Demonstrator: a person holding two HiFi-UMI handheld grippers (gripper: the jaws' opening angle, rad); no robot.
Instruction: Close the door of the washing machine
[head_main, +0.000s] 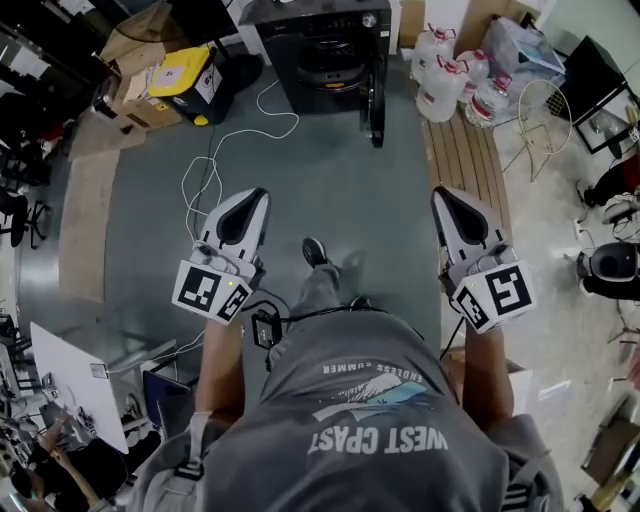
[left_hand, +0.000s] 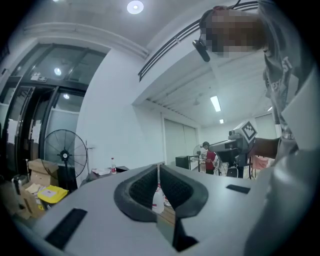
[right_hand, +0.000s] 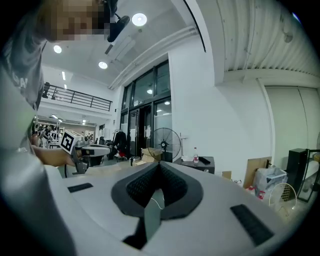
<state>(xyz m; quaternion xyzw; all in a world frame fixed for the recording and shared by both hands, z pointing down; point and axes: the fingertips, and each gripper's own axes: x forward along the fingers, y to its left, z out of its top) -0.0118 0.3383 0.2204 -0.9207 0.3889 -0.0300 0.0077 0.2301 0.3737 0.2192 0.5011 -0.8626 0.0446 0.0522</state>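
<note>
the head view alone lays out the floor: the washing machine (head_main: 322, 48) stands at the far middle of the grey floor, its door (head_main: 377, 108) swung open toward the near side on the machine's right. both claws are held well short of it, with open floor between. in that view the left claw (head_main: 252, 205) and the right claw (head_main: 446, 203) point toward the machine, side by side and well apart, each with its marker cube at the near end, and a person's grey shirt (head_main: 380, 420) fills the near edge. a white cable (head_main: 232, 135) loops across the floor to the far left, a yellow box (head_main: 180, 70) sits left of the machine, and big water bottles (head_main: 448, 72) cluster to its right. the claw views add what the head view cannot show. the left claw (left_hand: 159, 168) has its tips together with nothing gripped; a water bottle (left_hand: 158, 202) shows through the gap lower down, and off to the right are the other claw's marker cube (left_hand: 248, 131) and a distant person in red (left_hand: 210, 158). the right claw (right_hand: 159, 165) is likewise closed and empty. its view takes in a standing fan (right_hand: 162, 142), which the left gripper view also shows at its left (left_hand: 65, 155), and tall glass doors (right_hand: 145, 125).
</note>
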